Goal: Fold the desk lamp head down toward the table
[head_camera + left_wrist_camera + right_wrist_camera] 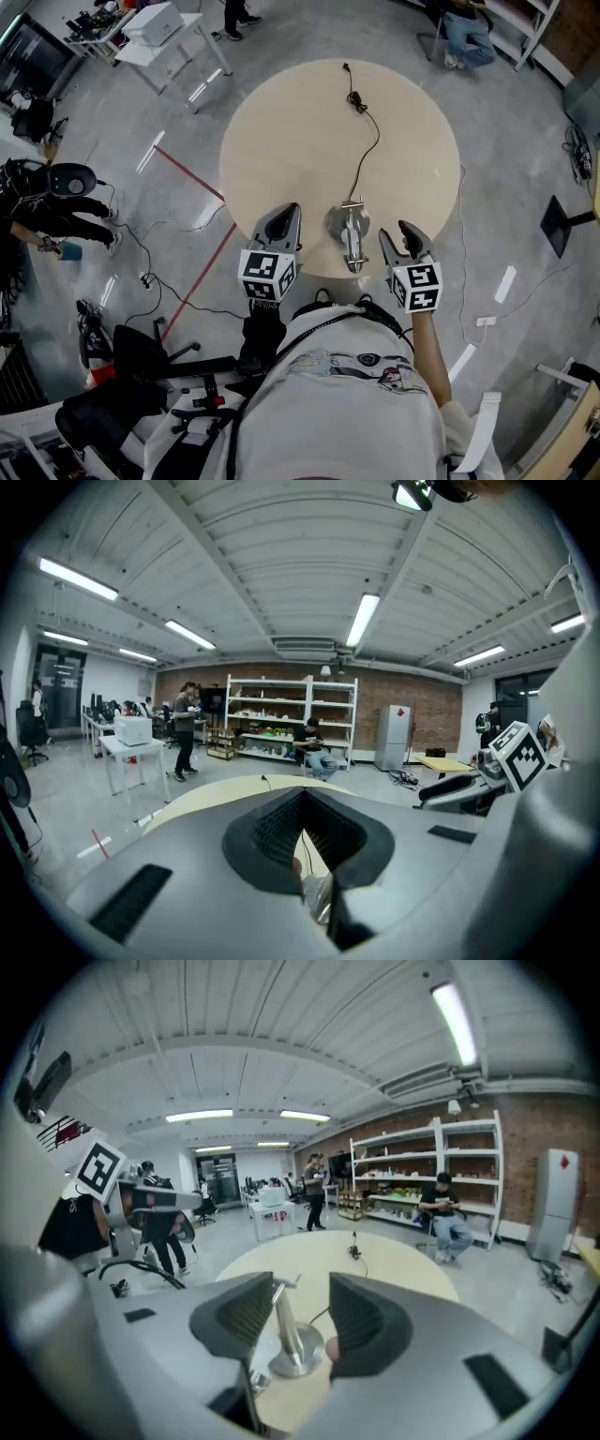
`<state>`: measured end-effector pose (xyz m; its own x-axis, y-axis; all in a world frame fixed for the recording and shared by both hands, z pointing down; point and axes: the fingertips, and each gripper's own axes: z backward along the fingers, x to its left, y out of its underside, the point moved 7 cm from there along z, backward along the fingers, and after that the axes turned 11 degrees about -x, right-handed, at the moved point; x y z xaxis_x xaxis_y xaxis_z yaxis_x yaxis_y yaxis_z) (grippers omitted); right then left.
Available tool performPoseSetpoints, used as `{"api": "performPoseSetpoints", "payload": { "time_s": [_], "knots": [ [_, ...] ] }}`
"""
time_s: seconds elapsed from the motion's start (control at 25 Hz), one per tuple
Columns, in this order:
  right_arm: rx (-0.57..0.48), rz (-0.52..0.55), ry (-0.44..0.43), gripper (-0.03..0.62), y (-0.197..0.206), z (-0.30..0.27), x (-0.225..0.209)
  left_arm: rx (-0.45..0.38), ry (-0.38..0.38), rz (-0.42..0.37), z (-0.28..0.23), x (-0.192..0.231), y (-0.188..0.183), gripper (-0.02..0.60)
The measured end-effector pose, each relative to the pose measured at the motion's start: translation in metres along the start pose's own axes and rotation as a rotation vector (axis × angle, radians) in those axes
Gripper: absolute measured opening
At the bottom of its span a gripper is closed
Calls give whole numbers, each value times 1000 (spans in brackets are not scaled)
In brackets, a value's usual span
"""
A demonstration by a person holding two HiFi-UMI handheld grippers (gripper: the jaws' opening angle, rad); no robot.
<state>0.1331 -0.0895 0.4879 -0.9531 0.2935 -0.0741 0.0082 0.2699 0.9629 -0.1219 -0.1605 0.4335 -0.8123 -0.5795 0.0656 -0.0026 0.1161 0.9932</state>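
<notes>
The silver desk lamp (349,232) stands at the near edge of the round pale table (300,131). Its round base (298,1354) carries a thin arm (283,1321) that rises upright in the right gripper view. Its black cable (367,150) runs away across the table. My left gripper (281,223) hovers just left of the lamp, its jaws (305,841) only narrowly apart and holding nothing. My right gripper (405,242) hovers just right of the lamp. Its jaws (300,1312) stand wide open and empty, with the lamp showing beyond them, apart from the pads.
A white work table (169,37) stands far left, and a seated person (466,33) is at the far right. A black chair (122,356) is near left, and a black stand base (562,225) is on the floor at right. Cords lie on the floor around the table.
</notes>
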Motion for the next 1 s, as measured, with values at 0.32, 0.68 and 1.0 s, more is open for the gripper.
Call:
{"api": "performPoseSetpoints", "payload": {
  "time_s": [0.32,0.68,1.0],
  "knots": [
    [-191,-2,99,41,-59,12,-16,-48,-16,-4,-6,0,-19,2],
    [-283,-32,123,6,-91,27,-26,-70,-22,-9,-11,-4,-30,2],
    [-309,-6,110,6,-101,26,-24,-92,-28,-15,-14,-6,-34,2]
  ]
}}
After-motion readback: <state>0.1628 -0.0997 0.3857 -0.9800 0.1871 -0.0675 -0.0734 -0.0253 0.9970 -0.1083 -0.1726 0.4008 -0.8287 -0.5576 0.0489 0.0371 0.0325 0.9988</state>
